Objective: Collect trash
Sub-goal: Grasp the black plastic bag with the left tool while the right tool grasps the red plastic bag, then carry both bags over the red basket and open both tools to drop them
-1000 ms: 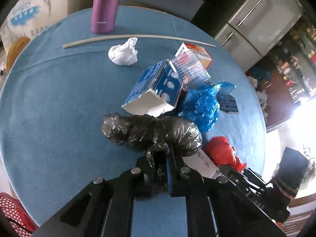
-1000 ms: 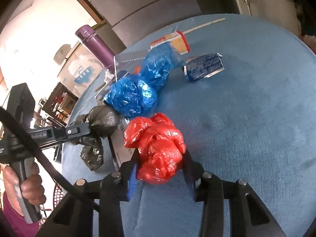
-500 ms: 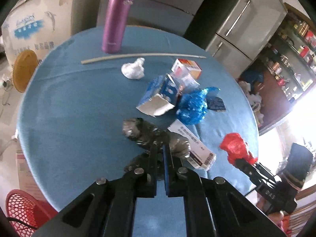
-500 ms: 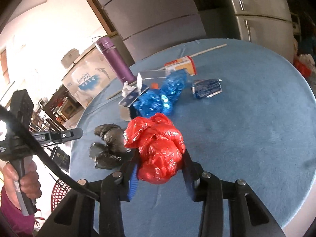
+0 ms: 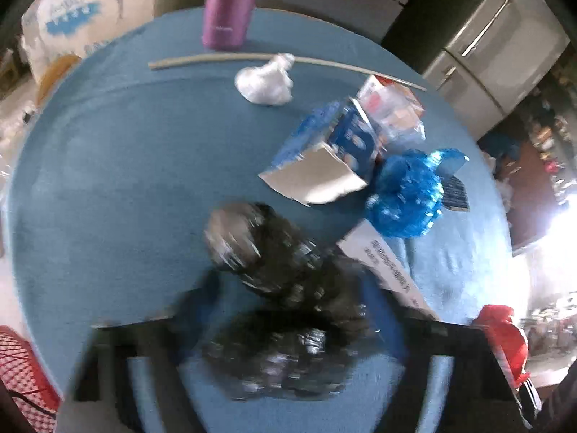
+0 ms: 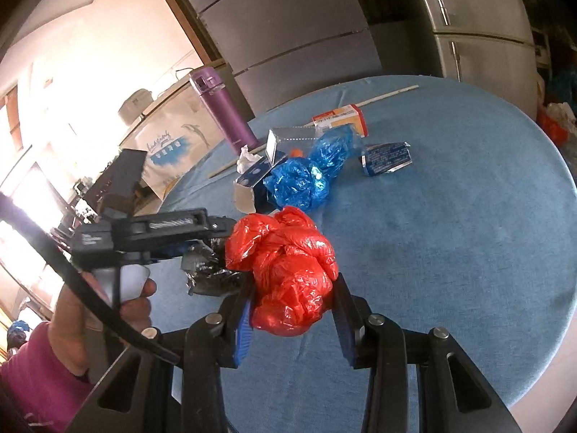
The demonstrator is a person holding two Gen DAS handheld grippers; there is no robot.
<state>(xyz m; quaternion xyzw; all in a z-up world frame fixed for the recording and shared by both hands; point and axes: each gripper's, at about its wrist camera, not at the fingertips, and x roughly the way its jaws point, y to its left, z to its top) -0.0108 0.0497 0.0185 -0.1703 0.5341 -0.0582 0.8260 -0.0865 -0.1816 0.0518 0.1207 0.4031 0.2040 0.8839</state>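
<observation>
Right gripper (image 6: 292, 310): black frame with blue pads, jaws clamped on a crumpled red plastic bag (image 6: 288, 270), held above the round blue-clothed table (image 6: 450, 234).

Left gripper (image 5: 288, 310): heavily blurred; jaws opening, with a crumpled black plastic bag (image 5: 281, 278) lying between the fingers on the cloth. Whether the pads touch it cannot be told. In the right wrist view a hand (image 6: 108, 306) in a magenta sleeve holds this gripper's handle.

White printed paper slip (image 5: 389, 263): flat on the cloth, just right of the black bag.

Crumpled blue plastic bag (image 5: 407, 195): mid-table, beyond the slip.

Blue-and-white torn carton (image 5: 331, 158): open end towards the camera, just left of the blue bag.

Small blue foil packet (image 6: 386, 158): flat, right of the blue bag.

Orange-and-white small box (image 6: 340, 119): behind the carton.

Crumpled white tissue (image 5: 267, 79): farther back, touching a long pale thin stick (image 5: 216, 59).

Purple cylindrical flask (image 5: 227, 7): upright at the far edge.

Red mesh basket (image 5: 21, 379): off the table, lower left.
</observation>
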